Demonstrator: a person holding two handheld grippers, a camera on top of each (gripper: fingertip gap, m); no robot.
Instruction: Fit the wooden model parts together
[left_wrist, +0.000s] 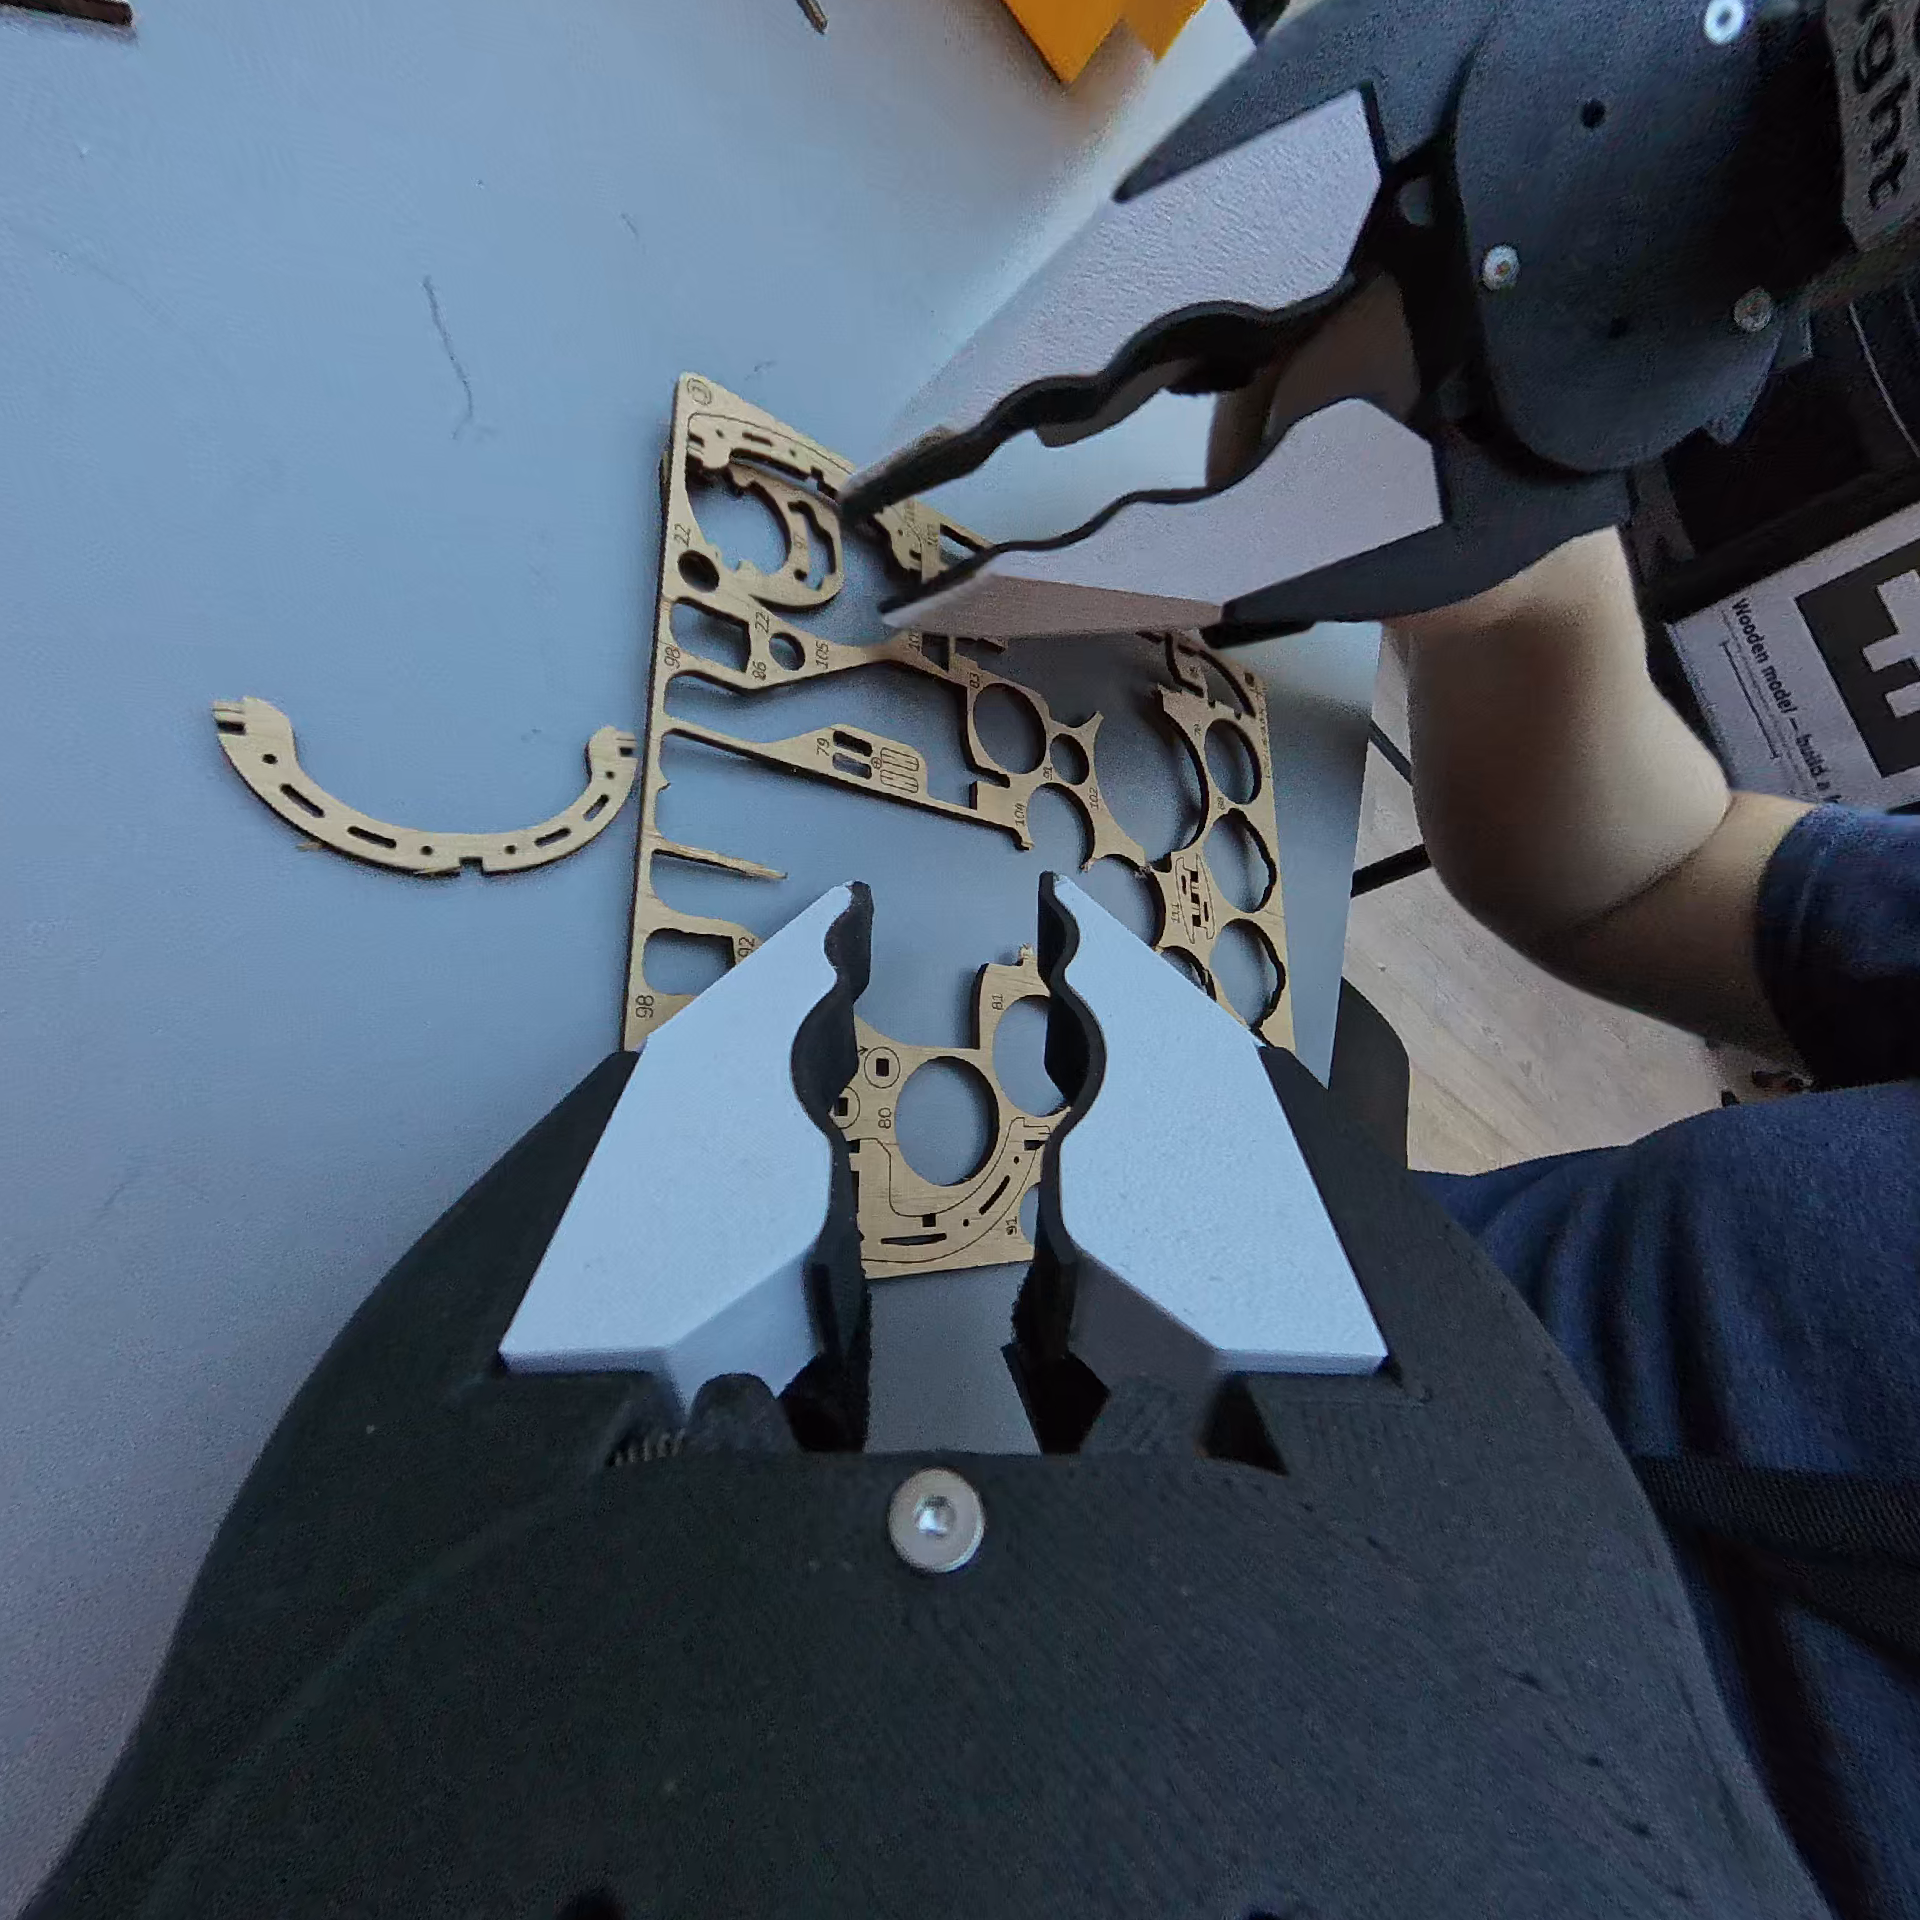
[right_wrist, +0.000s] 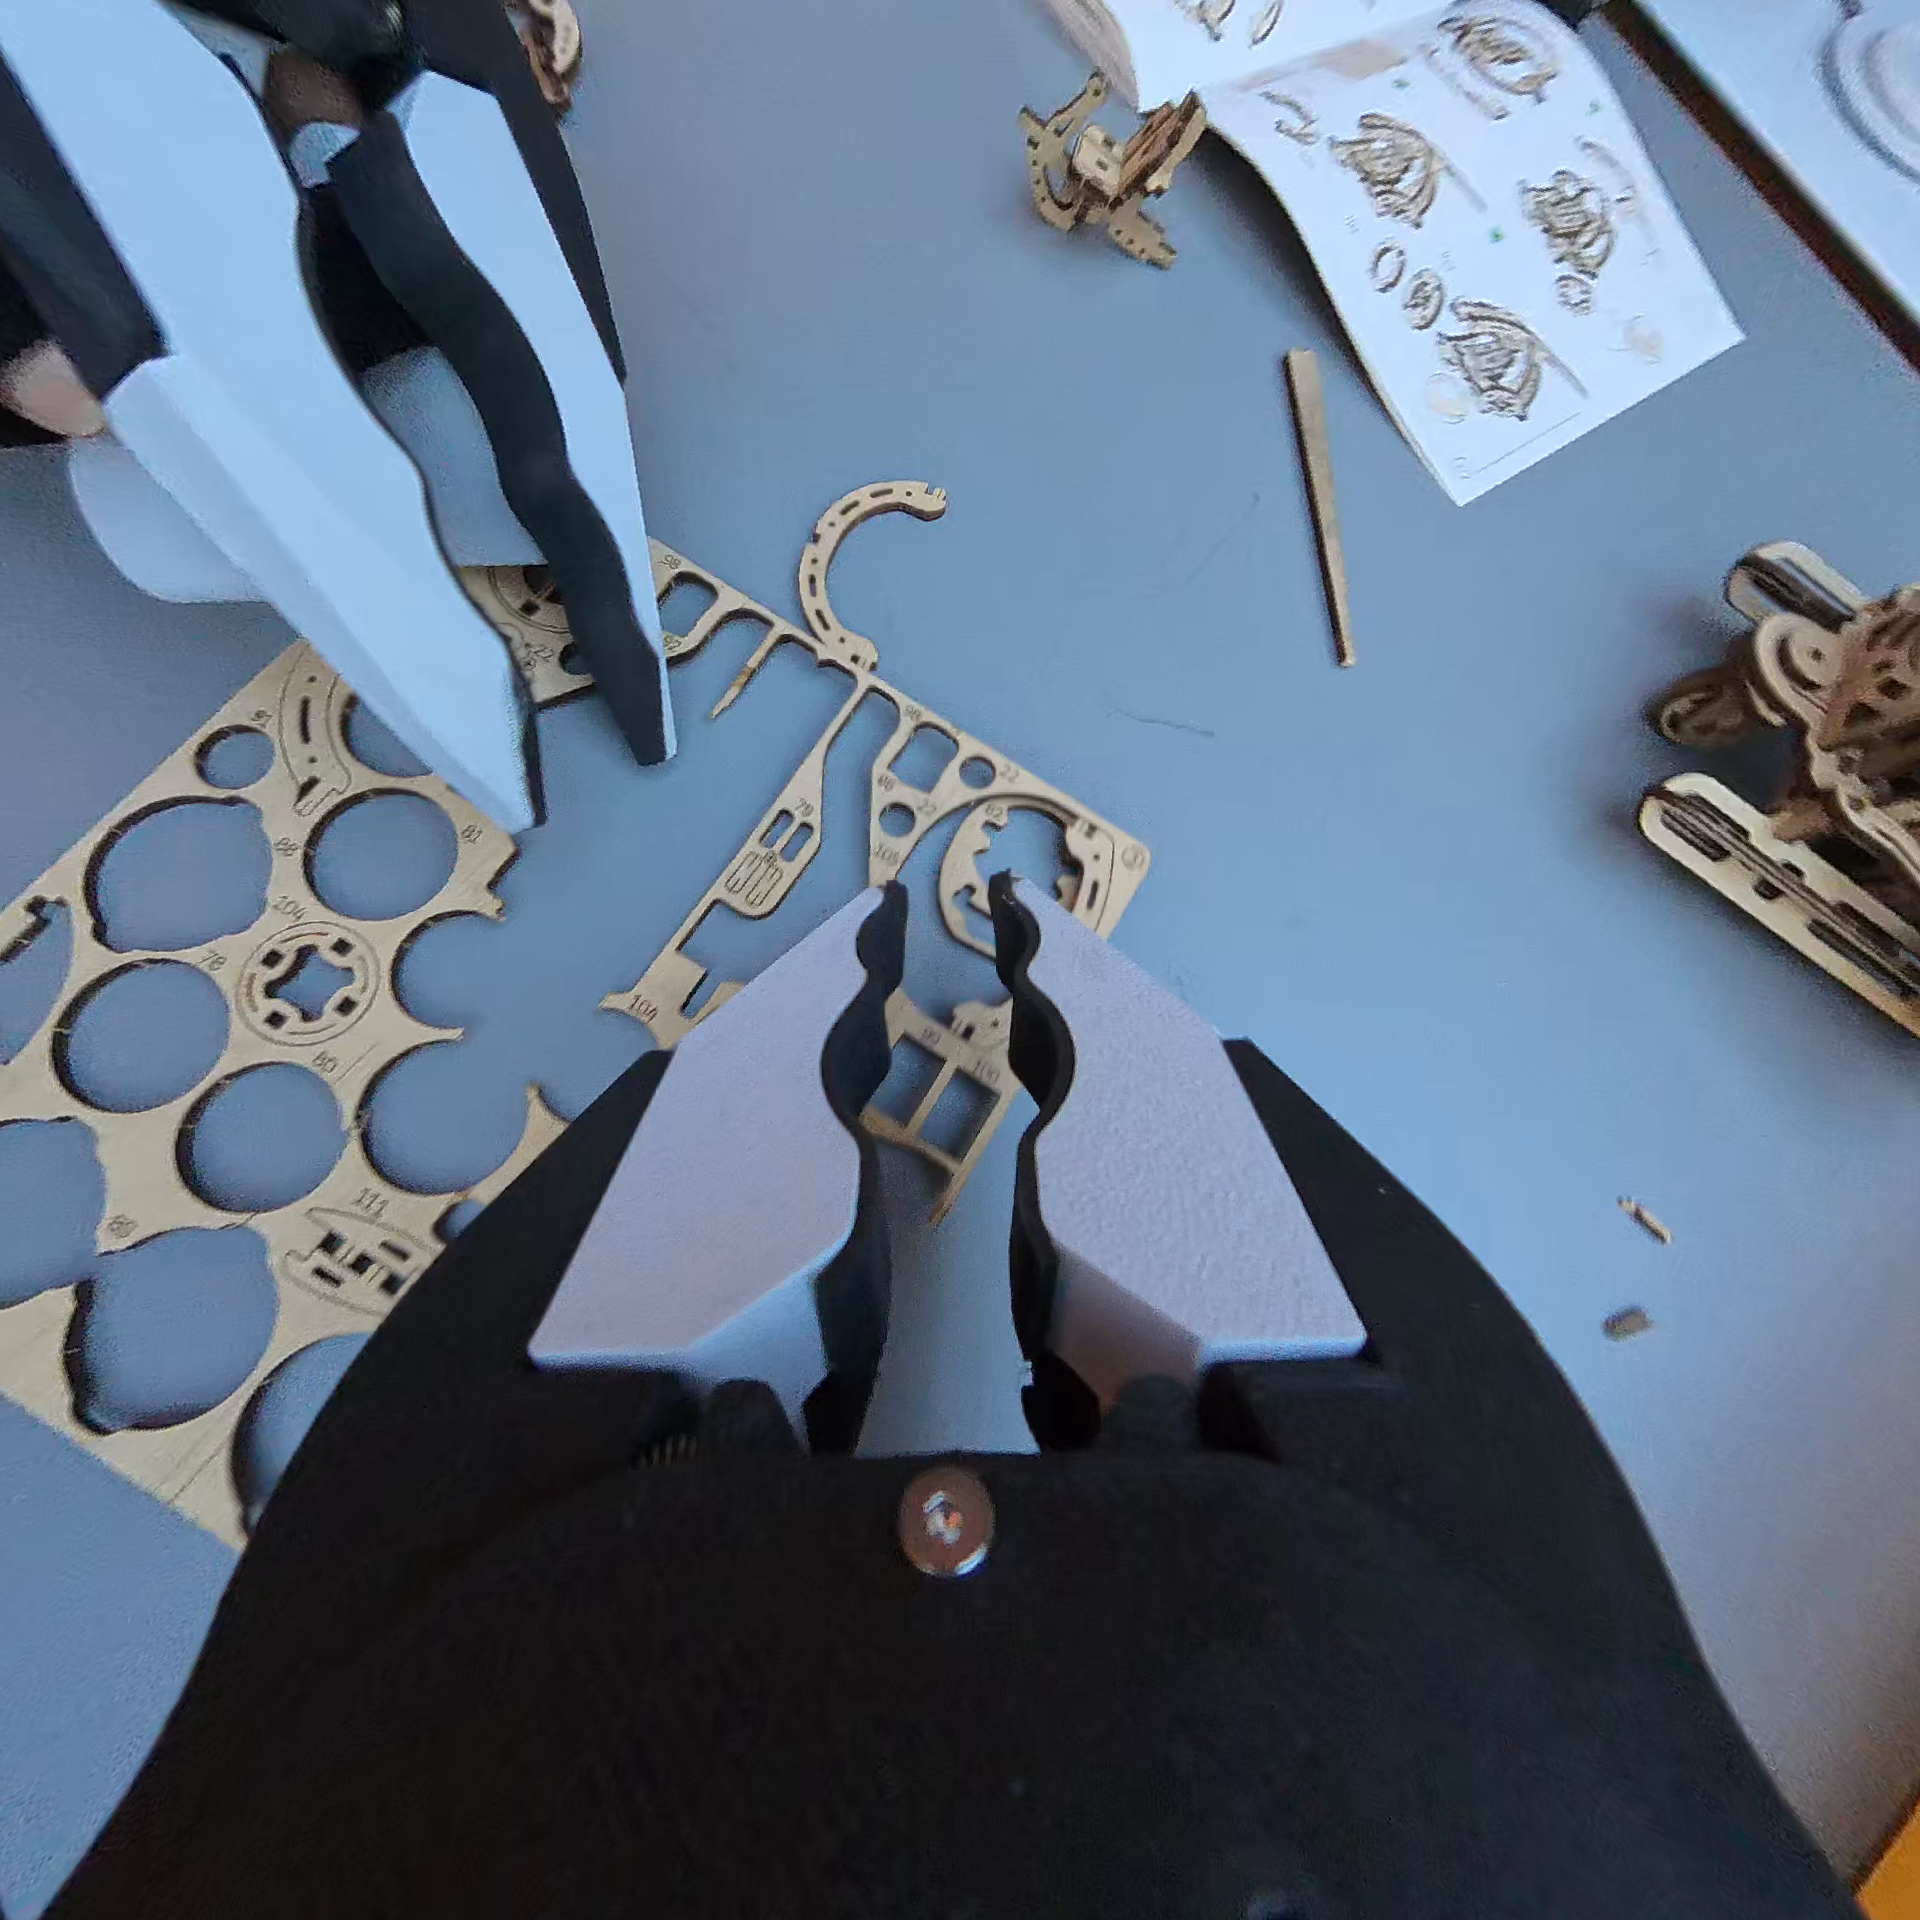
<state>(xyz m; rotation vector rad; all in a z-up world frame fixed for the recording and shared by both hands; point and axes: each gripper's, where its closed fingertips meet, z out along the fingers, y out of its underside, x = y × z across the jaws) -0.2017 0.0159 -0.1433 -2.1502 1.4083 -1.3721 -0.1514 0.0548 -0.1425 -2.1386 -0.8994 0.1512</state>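
Observation:
A thin plywood sheet (left_wrist: 894, 774) with many cut-out holes and a few parts still in it lies flat on the grey table; it also shows in the right wrist view (right_wrist: 281, 904). A loose curved wooden part (left_wrist: 416, 821) lies beside it (right_wrist: 831, 561). My left gripper (left_wrist: 951, 894) is open and empty, hovering over the sheet's near half. My right gripper (right_wrist: 948, 891) is open with a narrow gap and empty, tips just above a curved part (right_wrist: 1029, 862) still in the sheet's corner. Each gripper shows in the other's view: right (left_wrist: 873, 556), left (right_wrist: 587, 779).
A thin wooden stick (right_wrist: 1317, 499), a small sub-assembly (right_wrist: 1101, 166), an instruction sheet (right_wrist: 1455, 208) and a larger built wooden model (right_wrist: 1808, 748) lie beyond the sheet. Small wood chips (right_wrist: 1626, 1323) lie to the right. A person's arm (left_wrist: 1558, 748) is past the table edge.

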